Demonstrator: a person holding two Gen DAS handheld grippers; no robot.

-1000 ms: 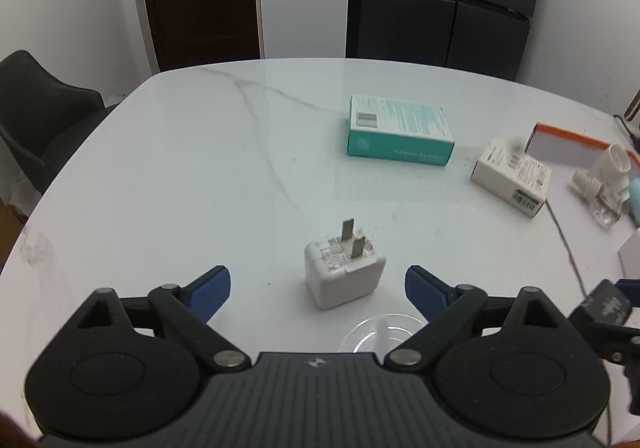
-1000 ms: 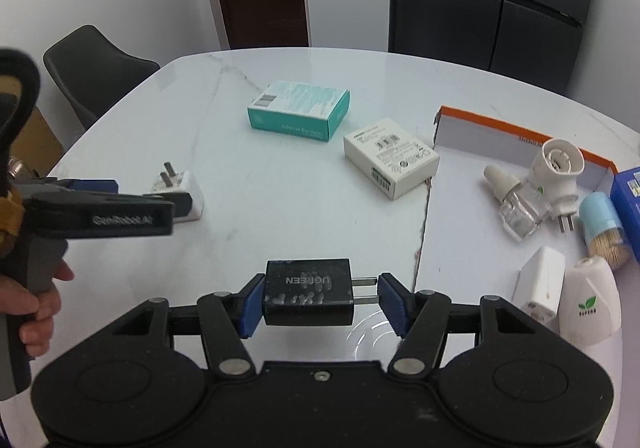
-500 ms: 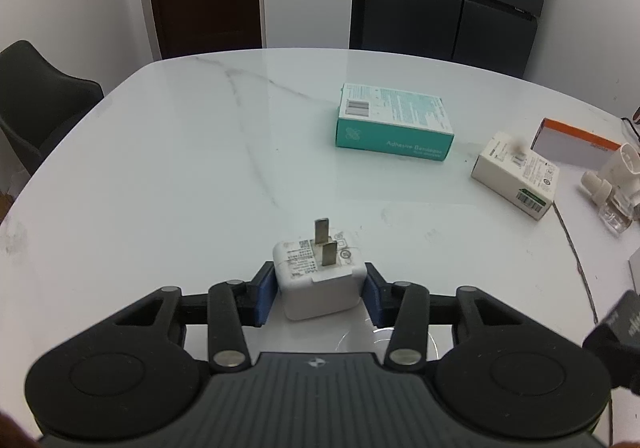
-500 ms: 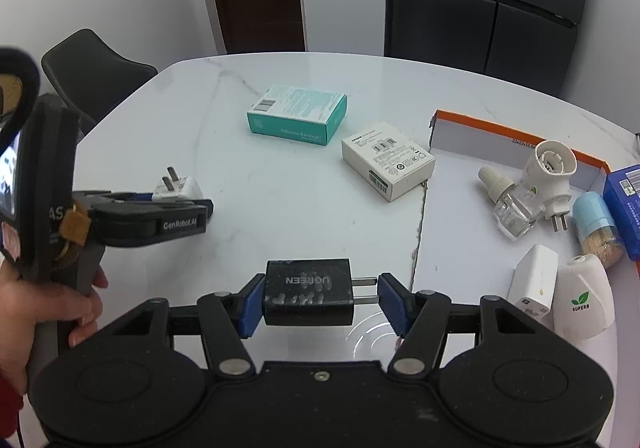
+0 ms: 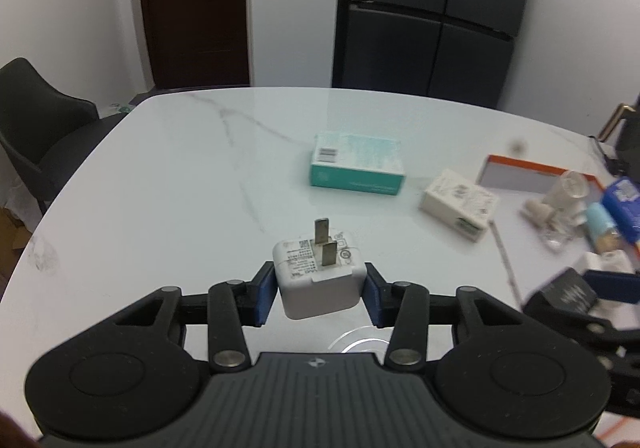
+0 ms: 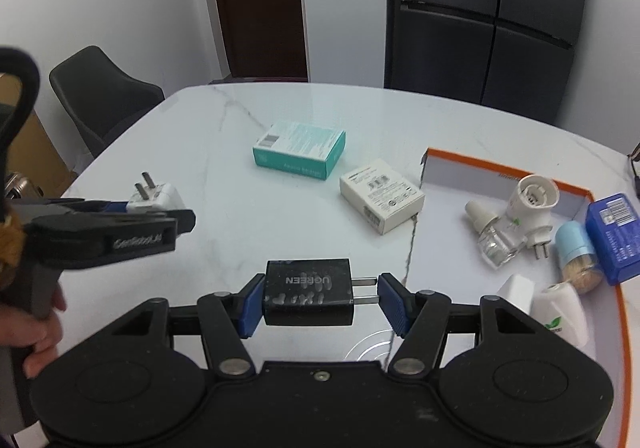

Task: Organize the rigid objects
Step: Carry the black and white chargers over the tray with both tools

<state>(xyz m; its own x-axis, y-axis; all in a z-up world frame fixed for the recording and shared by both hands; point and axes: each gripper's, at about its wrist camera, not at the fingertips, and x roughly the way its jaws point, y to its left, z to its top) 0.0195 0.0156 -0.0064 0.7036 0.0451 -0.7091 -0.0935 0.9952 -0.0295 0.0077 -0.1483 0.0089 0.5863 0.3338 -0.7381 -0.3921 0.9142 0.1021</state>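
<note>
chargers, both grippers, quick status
Left gripper shut on white charger, off the table. Right gripper shut on black charger. Path to orange tray clear.

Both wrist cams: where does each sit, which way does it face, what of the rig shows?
Left wrist: on the left gripper, angled down across the table; own fingers clamp a white plug.
Right wrist: on the right gripper, same slant; fingers clamp a black charger; a hand at left.
Shared: teal box, white box.
</note>
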